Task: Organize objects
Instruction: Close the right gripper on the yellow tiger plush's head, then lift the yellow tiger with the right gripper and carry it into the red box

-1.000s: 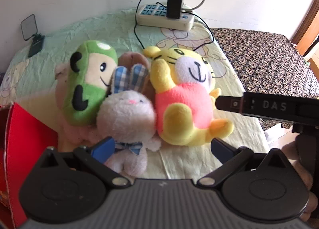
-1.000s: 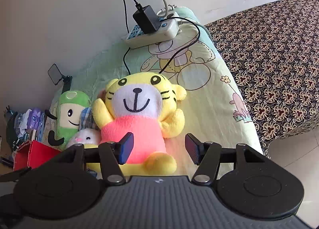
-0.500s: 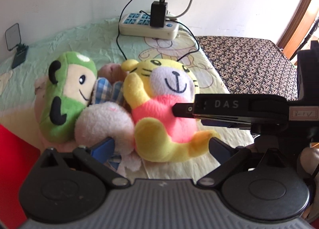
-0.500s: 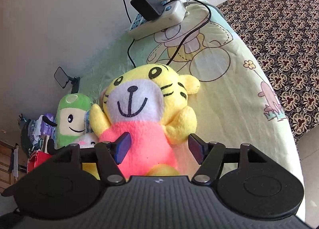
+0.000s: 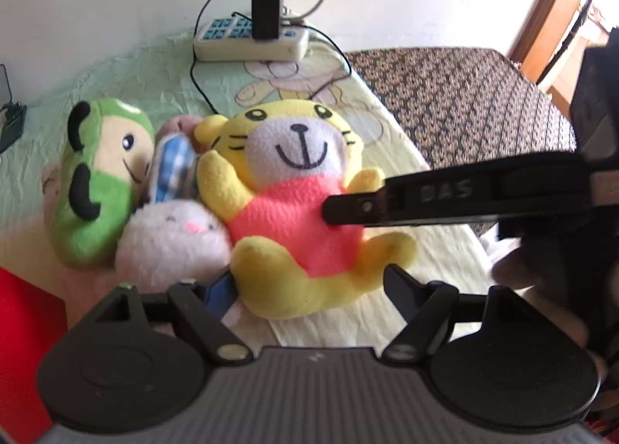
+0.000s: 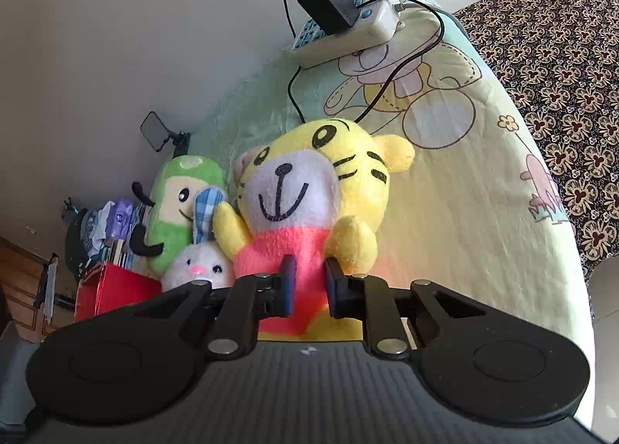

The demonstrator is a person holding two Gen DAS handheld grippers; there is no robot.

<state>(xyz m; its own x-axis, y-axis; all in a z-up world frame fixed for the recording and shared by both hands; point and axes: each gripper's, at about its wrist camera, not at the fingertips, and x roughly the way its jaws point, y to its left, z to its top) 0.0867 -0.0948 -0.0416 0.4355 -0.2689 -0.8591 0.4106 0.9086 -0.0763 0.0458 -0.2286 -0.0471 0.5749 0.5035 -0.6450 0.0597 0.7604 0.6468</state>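
Note:
A yellow tiger plush (image 5: 294,157) (image 6: 309,188) in a pink shirt sits on the pale green bedsheet (image 5: 154,68). To its left, a green plush (image 5: 100,180) (image 6: 174,208) and a white bunny (image 5: 174,242) (image 6: 197,266) lean against it. My right gripper (image 6: 311,285) is shut, pinching the tiger's pink belly. In the left wrist view it reaches in from the right (image 5: 336,208). My left gripper (image 5: 309,285) is closing, with the tiger's yellow legs between its jaws. I see no squeeze on them.
A power strip with a black charger (image 5: 251,41) (image 6: 348,30) and its cables lie at the back by the wall. A brown patterned cover (image 5: 464,95) (image 6: 561,57) lies on the right. A red box (image 5: 27,328) (image 6: 112,289) stands at the left. A hand (image 5: 518,270) holds the right gripper.
The right gripper came in from the right and shut on the tiger's pink belly. The left jaws narrowed around the tiger's legs, and the tiger now sits more central.

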